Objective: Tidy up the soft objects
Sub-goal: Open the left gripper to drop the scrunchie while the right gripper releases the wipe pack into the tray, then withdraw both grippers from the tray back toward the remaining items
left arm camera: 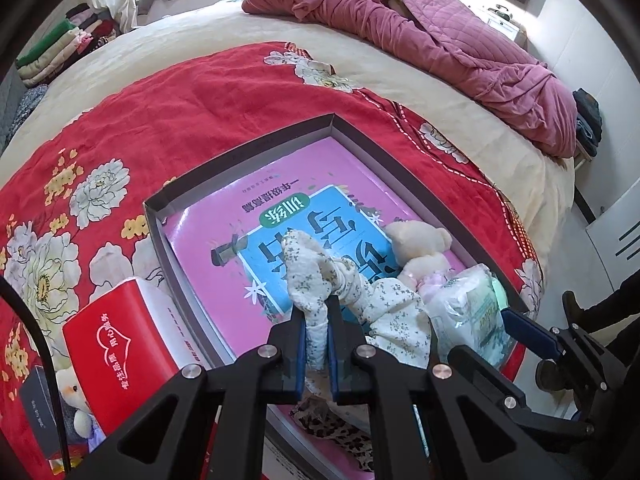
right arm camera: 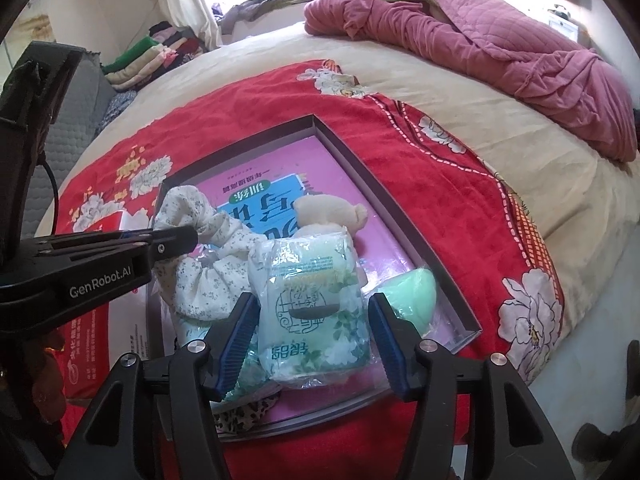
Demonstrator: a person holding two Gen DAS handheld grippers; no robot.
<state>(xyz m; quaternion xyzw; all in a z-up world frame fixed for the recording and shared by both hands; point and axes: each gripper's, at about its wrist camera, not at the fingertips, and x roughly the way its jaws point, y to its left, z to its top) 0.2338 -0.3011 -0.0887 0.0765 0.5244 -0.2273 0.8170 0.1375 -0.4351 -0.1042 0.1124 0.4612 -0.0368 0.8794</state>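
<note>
A shallow grey box (left arm camera: 248, 152) lies on a red floral blanket (left arm camera: 180, 112) and has a pink book (left arm camera: 216, 236) in its bottom. My left gripper (left arm camera: 318, 308) is shut on a white floral cloth (left arm camera: 308, 264) bunched over the book. A cream teddy bear (left arm camera: 420, 248) lies beside the cloth. In the right wrist view my right gripper (right arm camera: 312, 298) stands open around a plastic-wrapped tissue pack (right arm camera: 312, 280), its blue pads (right arm camera: 236, 340) just clear of the wrap. A pale green soft object (right arm camera: 412, 292) sits in the box's near right corner. A leopard-print cloth (right arm camera: 244, 412) lies at the near edge.
A red tissue box (left arm camera: 120, 344) stands left of the grey box, with a small plush toy (left arm camera: 74, 394) and a dark box beside it. A crumpled pink quilt (left arm camera: 460, 40) fills the far side of the bed. Folded clothes (left arm camera: 60, 48) are stacked at far left.
</note>
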